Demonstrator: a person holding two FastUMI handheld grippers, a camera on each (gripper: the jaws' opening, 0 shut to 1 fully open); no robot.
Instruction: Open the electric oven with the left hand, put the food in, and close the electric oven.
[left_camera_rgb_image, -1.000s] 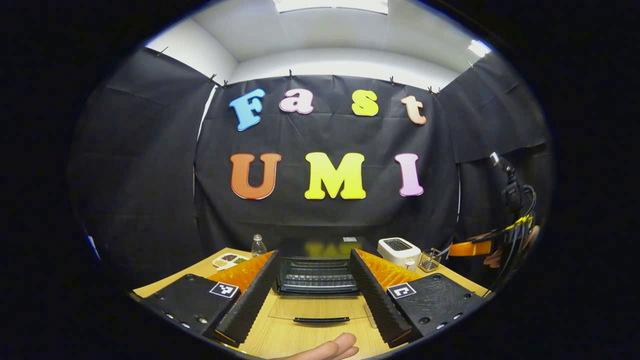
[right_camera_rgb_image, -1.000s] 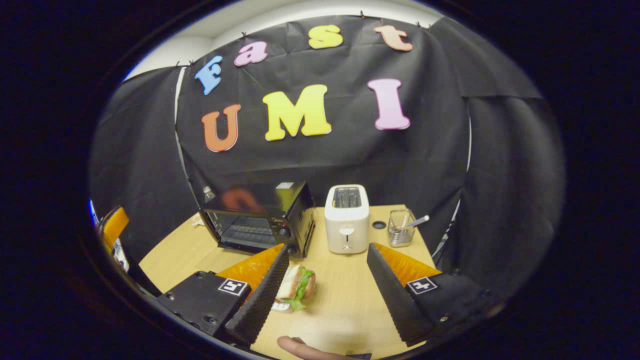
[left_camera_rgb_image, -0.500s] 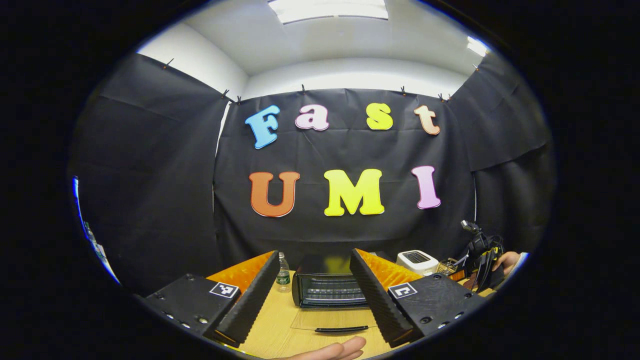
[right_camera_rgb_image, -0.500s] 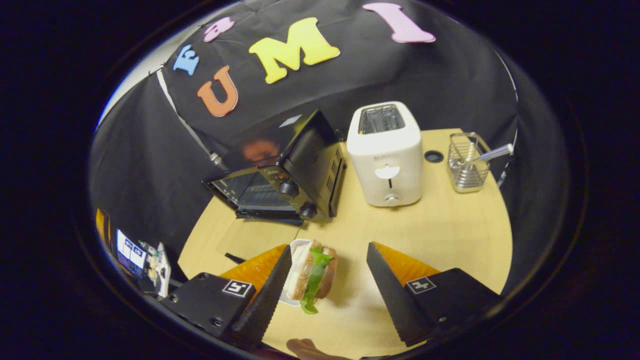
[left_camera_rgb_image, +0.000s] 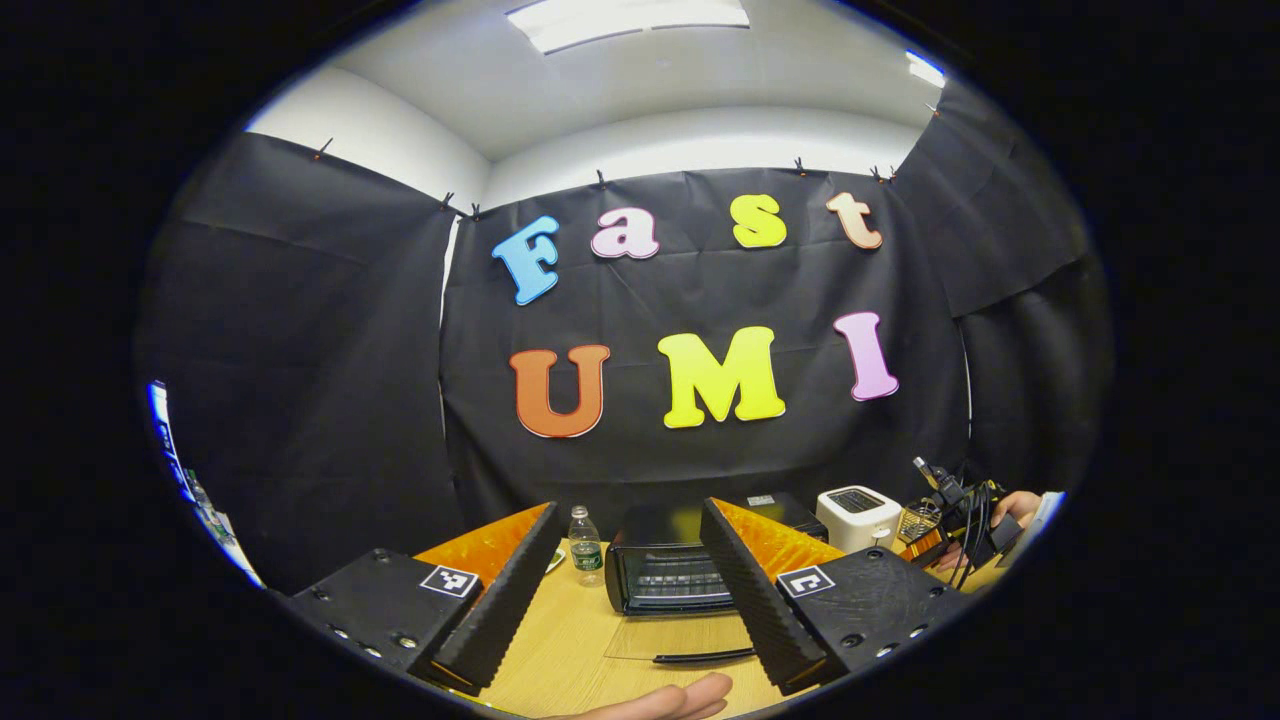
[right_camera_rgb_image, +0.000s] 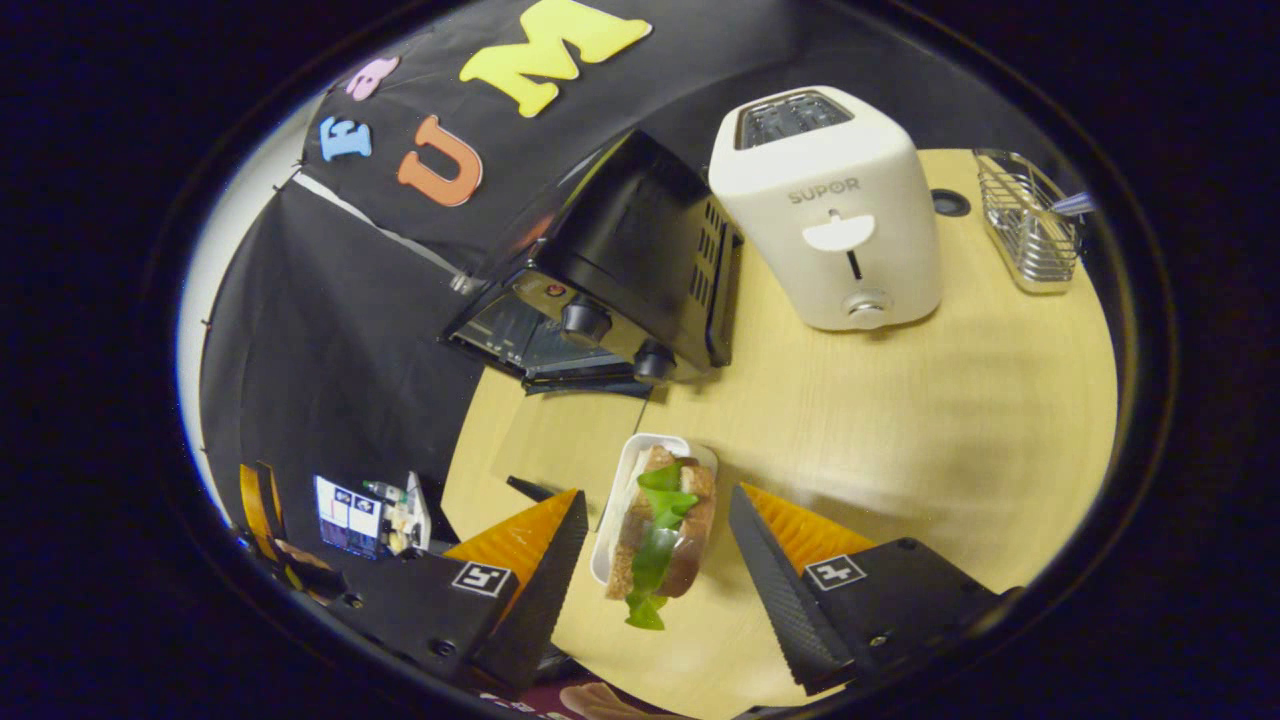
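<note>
The black electric oven stands on the wooden table with its glass door folded down flat. My left gripper is open, held back from the door with nothing between its fingers. In the right gripper view the oven sits at the upper left, and its open door reaches toward me. A sandwich with lettuce on a small white tray lies on the table between the spread fingers of my right gripper, which is open and apart from it on both sides.
A white toaster stands right of the oven, with a wire basket holding a utensil farther right. A water bottle stands left of the oven. The other gripper and a hand are at the right edge.
My right gripper has tilted down and come in over the sandwich, which now lies between its fingers. My left gripper has drawn back from the open oven, which looks smaller.
</note>
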